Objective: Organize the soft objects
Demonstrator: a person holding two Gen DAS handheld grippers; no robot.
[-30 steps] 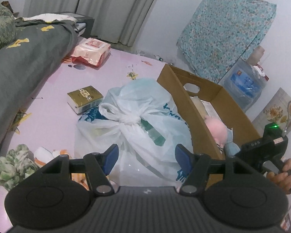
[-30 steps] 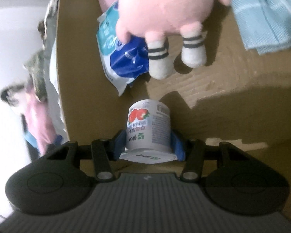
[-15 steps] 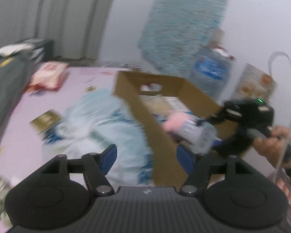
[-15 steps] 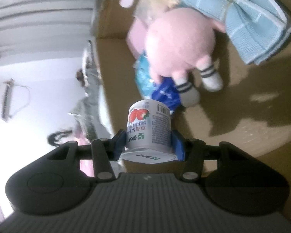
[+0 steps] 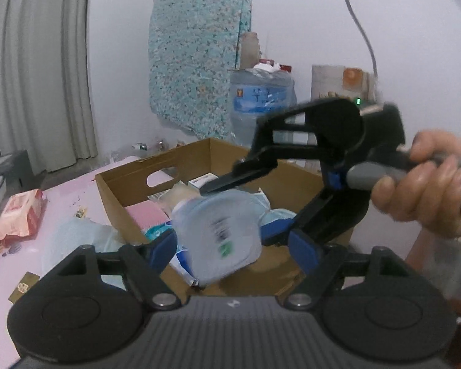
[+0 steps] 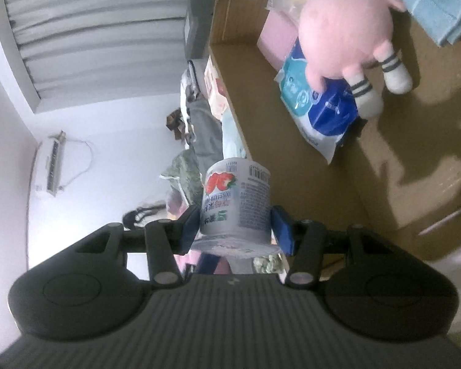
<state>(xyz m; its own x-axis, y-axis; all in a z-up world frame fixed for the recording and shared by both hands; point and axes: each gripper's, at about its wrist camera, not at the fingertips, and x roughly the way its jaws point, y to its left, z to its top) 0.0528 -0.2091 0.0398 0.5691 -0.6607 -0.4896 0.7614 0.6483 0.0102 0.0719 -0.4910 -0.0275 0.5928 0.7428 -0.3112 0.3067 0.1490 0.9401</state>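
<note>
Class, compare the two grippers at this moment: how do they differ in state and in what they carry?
The right gripper is shut on the yogurt cup; the left gripper is open and holds nothing. The right one hangs over the cardboard box; the left faces it from outside. Both have blue pads.

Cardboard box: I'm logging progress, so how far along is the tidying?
Done: the pink plush toy and blue cloth lie in the cardboard box. In hand: the right tongs grip a yogurt cup. Left: the red packet on the bed.
</note>
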